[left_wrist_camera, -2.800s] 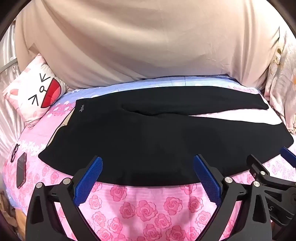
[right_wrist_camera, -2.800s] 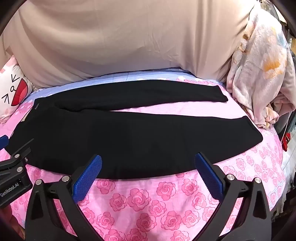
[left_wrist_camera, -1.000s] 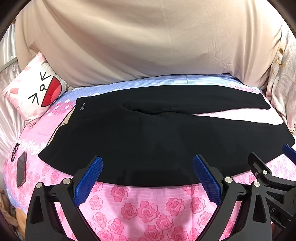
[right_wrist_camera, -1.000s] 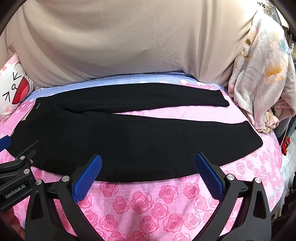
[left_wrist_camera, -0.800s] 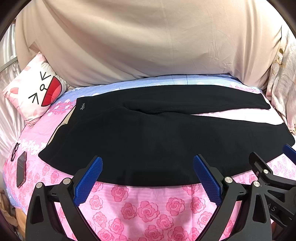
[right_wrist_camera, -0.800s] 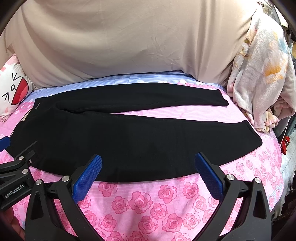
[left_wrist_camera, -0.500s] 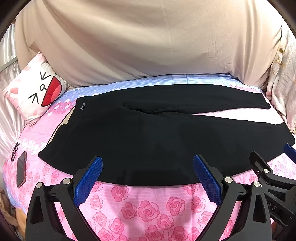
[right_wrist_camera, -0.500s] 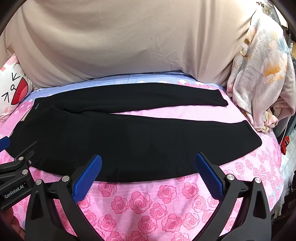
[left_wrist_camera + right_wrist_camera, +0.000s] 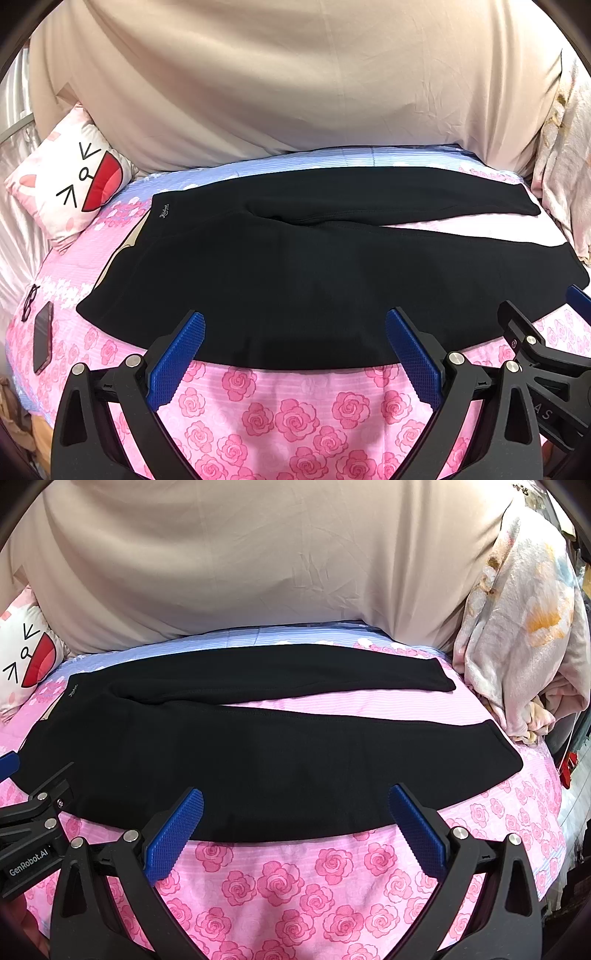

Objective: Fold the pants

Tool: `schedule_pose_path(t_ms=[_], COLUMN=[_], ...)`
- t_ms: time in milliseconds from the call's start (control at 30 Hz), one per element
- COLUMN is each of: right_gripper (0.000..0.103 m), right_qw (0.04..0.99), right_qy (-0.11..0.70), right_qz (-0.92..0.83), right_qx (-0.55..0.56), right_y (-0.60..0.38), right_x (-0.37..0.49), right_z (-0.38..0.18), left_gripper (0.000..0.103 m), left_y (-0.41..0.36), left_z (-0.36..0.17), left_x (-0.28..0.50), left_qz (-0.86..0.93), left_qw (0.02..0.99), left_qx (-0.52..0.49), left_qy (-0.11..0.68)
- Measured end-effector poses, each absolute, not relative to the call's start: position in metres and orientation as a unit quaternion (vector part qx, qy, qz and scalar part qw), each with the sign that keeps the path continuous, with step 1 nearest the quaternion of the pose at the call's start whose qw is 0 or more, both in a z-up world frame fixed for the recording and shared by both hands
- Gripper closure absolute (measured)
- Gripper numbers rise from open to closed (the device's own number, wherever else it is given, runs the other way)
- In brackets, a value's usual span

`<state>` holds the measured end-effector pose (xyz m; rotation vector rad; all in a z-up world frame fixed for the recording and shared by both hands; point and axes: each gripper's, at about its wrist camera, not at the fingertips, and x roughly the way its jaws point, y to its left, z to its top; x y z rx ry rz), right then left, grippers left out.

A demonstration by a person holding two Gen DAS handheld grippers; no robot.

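Left wrist view: the left tongs (image 9: 293, 356) hover wide apart, empty, above the near edge of the black pants (image 9: 314, 266), which lie flat on the bed (image 9: 295, 410).

Right wrist view: the right tongs (image 9: 295, 834) are also apart, empty, over the near leg.

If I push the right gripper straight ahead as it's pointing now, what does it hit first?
Most likely the near edge of the black pants lying on the rose-print bedsheet; the right gripper is open, and nothing else shows in between, though depth is uncertain.
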<state>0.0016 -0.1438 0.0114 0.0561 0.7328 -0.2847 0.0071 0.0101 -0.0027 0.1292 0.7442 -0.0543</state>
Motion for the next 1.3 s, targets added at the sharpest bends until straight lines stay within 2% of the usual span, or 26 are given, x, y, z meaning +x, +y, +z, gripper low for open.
schedule_pose_path(t_ms=[800, 1033, 1300], right_gripper=[0.005, 0.005, 0.005], right_qw=[0.926, 0.941, 0.917], right_qy=[0.353, 0.312, 0.344], right_qz=[-0.131, -0.126, -0.186], right_qx=[0.029, 0.031, 0.077], right_y=[-0.153, -0.241, -0.419], right_x=[0.004, 0.03, 0.13], right_z=[0.013, 0.025, 0.018], left_gripper=[0.006, 0.006, 0.006], left_y=[0.013, 0.04, 0.047], left_z=[-0.005, 0.002, 0.004], left_x=[0.013, 0.047, 0.118], left_qz=[-0.026, -0.009, 0.025], left_qw=[0.928, 0.934, 0.935], left_qx=[0.062, 0.044, 0.059], left_qy=[0.367, 0.355, 0.348])
